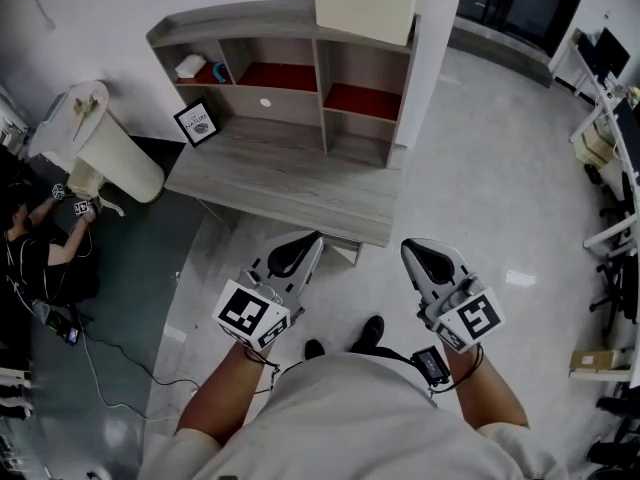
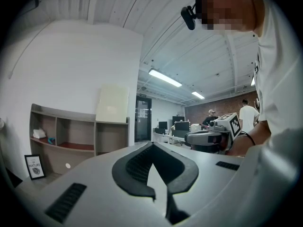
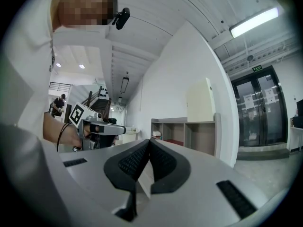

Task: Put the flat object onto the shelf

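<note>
Flooring (image 1: 490,168), pale and glossy, fills most of the head view, and a white wall (image 1: 90,8) rises behind the furniture. Against that wall stands a grey wood-grain table (image 1: 290,178) with a grey wood-grain shelf unit of open compartments (image 1: 250,23) along its back edge; two of the compartments have red floors. The flat object, a cream rectangular board (image 1: 367,3), stands upright on the top of the shelf unit near its right end, against the wall and well apart from both grippers. A white rounded cylindrical stand (image 1: 115,153) sits just beside the table's left end, and beyond it a person in dark clothes (image 1: 45,253) crouches on the dark floor covering. Nearer the camera, the left gripper (image 1: 292,256) and the right gripper (image 1: 430,258) are held out side by side short of the table's front edge, apart from each other and from everything on it. The left gripper's jaws are pressed together at the tips with nothing between them, and the right gripper's jaws are likewise closed on nothing. A small black-framed picture (image 1: 197,123) leans upright on the table's left part, below the shelf unit. A small white object (image 1: 190,65) and a blue item (image 1: 220,72) lie in the upper left compartment, and a white round dot (image 1: 265,102) marks the back panel.
</note>
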{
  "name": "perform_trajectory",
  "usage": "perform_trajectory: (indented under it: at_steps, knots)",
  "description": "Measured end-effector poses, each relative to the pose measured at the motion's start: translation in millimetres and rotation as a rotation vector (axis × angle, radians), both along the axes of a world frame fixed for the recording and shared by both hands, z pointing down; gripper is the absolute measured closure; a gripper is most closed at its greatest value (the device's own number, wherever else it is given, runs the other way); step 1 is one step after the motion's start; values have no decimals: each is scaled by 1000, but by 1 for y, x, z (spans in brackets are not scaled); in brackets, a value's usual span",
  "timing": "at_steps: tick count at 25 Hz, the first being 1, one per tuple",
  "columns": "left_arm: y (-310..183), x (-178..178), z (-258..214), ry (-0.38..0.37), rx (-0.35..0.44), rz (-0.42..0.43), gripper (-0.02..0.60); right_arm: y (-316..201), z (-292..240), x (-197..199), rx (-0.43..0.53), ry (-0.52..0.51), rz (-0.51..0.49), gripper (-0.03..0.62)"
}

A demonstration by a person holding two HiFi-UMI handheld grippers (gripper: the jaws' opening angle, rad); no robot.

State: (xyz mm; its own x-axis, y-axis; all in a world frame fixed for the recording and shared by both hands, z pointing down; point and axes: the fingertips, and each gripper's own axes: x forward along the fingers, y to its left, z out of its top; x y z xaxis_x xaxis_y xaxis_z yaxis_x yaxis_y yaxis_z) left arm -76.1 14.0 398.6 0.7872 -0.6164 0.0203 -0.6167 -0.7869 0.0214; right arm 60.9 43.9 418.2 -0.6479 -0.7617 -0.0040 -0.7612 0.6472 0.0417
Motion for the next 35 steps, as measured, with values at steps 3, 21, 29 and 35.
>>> perform_trajectory:
  at_steps: [3, 21, 29, 35]
  knots:
    - [14, -20, -1, 8, 10, 4, 569, 17, 5, -21, 0, 6, 18, 576]
    - [80, -111, 13, 2, 55, 53, 569, 97, 29, -109, 8, 34, 83, 576]
    - [84, -118, 14, 11, 53, 60, 569, 108, 22, -118, 28, 67, 80, 576]
    - [81, -107, 19, -6, 58, 80, 569, 104, 25, -112, 30, 67, 88, 576]
